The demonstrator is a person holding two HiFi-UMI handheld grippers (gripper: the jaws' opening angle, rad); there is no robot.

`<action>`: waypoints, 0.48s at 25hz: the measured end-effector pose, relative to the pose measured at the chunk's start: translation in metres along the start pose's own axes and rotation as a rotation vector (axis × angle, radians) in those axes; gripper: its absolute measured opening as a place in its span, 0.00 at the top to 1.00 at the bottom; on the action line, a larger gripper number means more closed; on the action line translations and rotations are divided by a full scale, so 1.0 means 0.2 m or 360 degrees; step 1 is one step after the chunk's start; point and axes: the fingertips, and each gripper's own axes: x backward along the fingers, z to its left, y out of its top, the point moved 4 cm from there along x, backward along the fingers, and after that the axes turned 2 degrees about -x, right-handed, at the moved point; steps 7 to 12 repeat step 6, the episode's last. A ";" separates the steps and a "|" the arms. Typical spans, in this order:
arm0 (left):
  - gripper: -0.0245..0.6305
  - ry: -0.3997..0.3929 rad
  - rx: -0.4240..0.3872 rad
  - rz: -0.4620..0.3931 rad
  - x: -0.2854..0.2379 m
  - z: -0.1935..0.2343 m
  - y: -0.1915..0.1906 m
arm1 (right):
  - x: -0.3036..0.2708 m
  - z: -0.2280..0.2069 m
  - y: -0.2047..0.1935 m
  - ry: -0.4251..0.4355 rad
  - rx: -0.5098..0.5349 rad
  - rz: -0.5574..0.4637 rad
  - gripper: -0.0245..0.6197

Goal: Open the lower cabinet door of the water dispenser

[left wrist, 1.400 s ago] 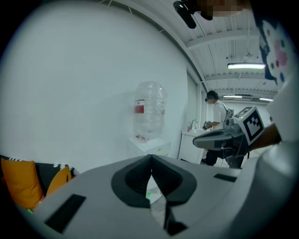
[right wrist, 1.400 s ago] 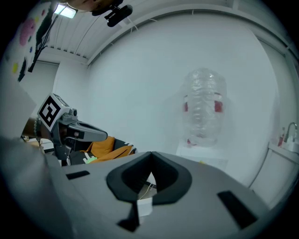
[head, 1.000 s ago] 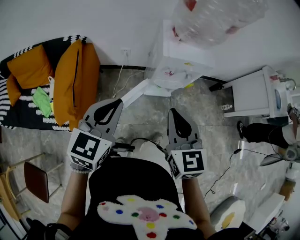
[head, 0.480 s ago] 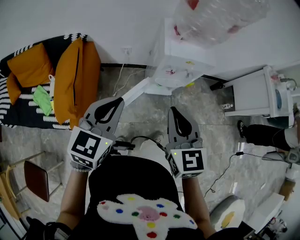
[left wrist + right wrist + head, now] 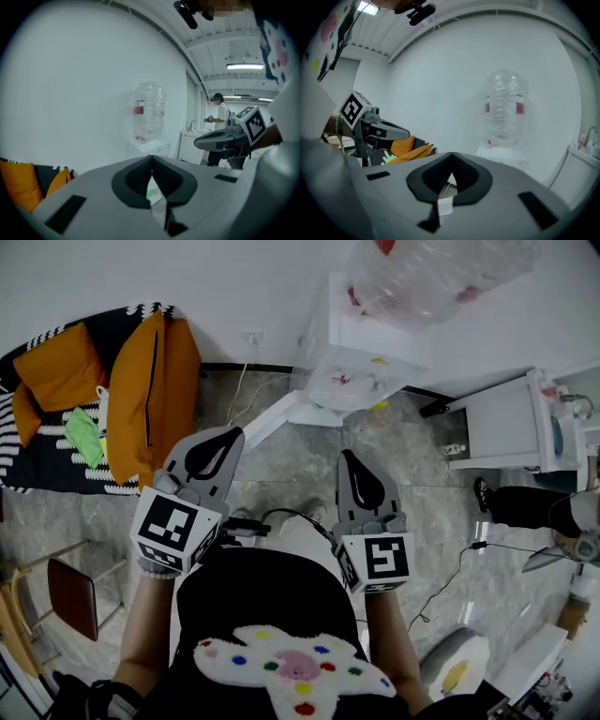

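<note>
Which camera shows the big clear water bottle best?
The right gripper view: the water bottle stands whole and upright. The left gripper view shows the bottle whole but smaller; the head view sees the bottle from above, cropped by the top edge.

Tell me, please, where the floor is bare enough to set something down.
Bare tile lies between the water dispenser and the left gripper and right gripper, and between the dispenser and the white cabinet. It is crowded at the orange cushions and around the cable.
</note>
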 end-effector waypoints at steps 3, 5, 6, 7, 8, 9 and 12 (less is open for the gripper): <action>0.94 -0.0001 -0.0003 -0.0008 0.00 0.00 0.00 | -0.01 0.03 0.06 -0.0004 -0.0048 -0.0014 0.96; 0.94 -0.0005 0.0001 -0.0004 -0.01 0.00 0.00 | -0.01 0.03 0.08 -0.0015 -0.0075 -0.0025 0.96; 0.94 -0.0007 0.0002 -0.0002 -0.01 -0.01 -0.01 | -0.01 0.03 0.09 -0.0021 -0.0085 -0.0029 0.96; 0.94 -0.0007 0.0002 -0.0002 -0.01 -0.01 -0.01 | -0.01 0.03 0.09 -0.0021 -0.0085 -0.0029 0.96; 0.94 -0.0007 0.0002 -0.0002 -0.01 -0.01 -0.01 | -0.01 0.03 0.09 -0.0021 -0.0085 -0.0029 0.96; 0.94 -0.0007 0.0002 -0.0002 -0.01 -0.01 -0.01 | -0.01 0.03 0.09 -0.0021 -0.0085 -0.0029 0.96; 0.94 -0.0007 0.0002 -0.0002 -0.01 -0.01 -0.01 | -0.01 0.03 0.09 -0.0021 -0.0085 -0.0029 0.96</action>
